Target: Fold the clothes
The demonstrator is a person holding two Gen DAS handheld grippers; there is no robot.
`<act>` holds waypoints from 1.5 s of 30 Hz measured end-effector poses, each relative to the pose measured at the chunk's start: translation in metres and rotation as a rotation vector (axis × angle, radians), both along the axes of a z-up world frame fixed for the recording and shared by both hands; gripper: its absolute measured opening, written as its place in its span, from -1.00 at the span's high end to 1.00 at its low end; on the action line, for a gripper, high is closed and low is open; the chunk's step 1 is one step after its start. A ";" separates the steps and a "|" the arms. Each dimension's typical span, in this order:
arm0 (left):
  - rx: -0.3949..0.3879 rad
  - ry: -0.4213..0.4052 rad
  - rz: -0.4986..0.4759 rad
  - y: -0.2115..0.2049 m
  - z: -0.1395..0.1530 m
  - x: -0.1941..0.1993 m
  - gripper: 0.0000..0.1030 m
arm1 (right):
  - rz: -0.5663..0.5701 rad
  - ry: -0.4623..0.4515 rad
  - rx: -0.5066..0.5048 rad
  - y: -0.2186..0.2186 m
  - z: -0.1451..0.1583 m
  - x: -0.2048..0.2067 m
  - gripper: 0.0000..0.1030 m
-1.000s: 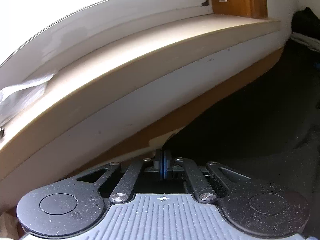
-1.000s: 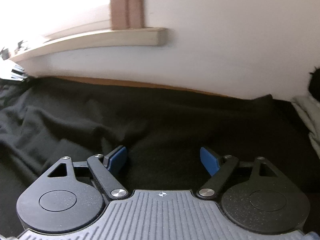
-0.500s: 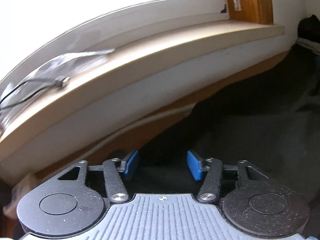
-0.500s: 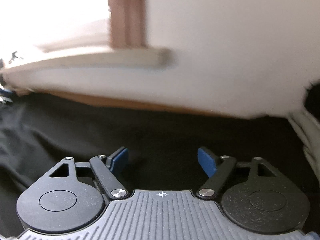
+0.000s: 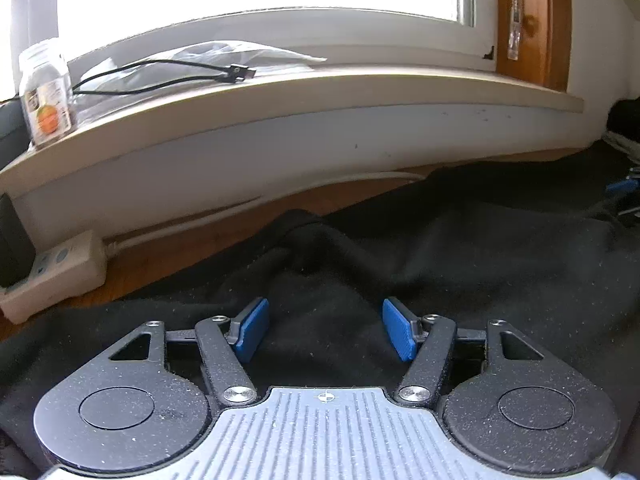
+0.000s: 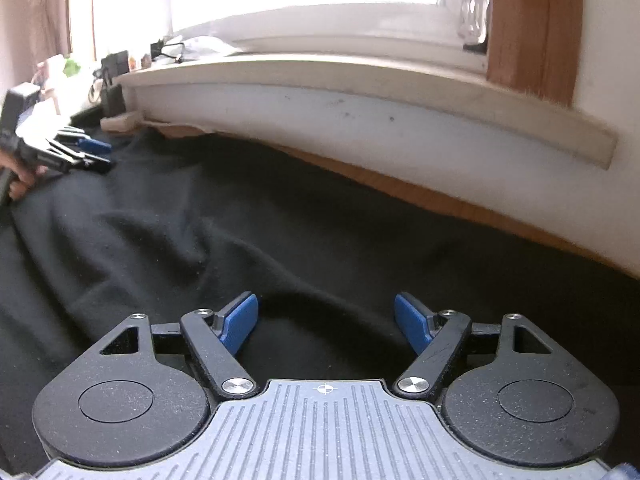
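Black garment [image 5: 460, 248] lies spread and rumpled across the wooden bench [image 5: 192, 248], its far edge running close along the wall under the window sill [image 5: 320, 88]. Soft folds and ridges show throughout the cloth; one raised ridge sits just ahead of each claw.

Left claw [image 5: 324, 328]: blue pads [image 5: 252, 328] stand well apart, jaws have just been opening, nothing gripped. Cloth lies beneath and between the pads; whether they touch it I cannot tell.

Right claw [image 6: 326, 322]: jaws wide, blue pads [image 6: 240, 322] clear of each other, nothing held. A fold of the garment rises between them, not pinched.

From the right wrist view, the left claw also shows at the far left edge, over the garment's left end, with a person's hand [image 6: 20, 178] on its handle.

On the sill: a small clear jar [image 5: 44, 92] with an orange label, a black cable [image 5: 168, 74], crumpled clear plastic [image 5: 240, 54]. A beige power strip [image 5: 52, 272] rests on the bench by the wall, left of the garment.
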State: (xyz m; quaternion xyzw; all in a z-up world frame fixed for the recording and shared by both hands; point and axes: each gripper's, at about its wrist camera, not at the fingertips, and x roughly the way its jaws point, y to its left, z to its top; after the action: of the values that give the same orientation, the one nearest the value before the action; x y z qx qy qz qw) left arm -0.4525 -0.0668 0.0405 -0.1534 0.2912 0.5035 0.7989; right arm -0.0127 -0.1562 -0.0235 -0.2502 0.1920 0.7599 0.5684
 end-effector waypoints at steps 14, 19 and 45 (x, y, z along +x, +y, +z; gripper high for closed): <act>0.038 0.097 -0.071 0.033 0.024 0.002 0.05 | 0.009 -0.028 0.035 0.030 0.024 -0.015 -0.32; -0.001 0.167 -0.123 0.065 0.012 0.016 0.06 | 0.060 -0.020 0.031 0.080 0.022 -0.043 -0.31; 0.099 0.063 0.063 0.089 0.040 -0.008 0.93 | 0.107 -0.025 0.065 0.098 0.010 -0.068 -0.31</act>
State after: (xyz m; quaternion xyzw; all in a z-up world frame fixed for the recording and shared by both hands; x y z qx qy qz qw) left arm -0.4604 0.0221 0.0806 -0.1068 0.2857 0.5469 0.7797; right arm -0.0803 -0.0577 -0.0138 -0.2511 0.1465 0.7919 0.5370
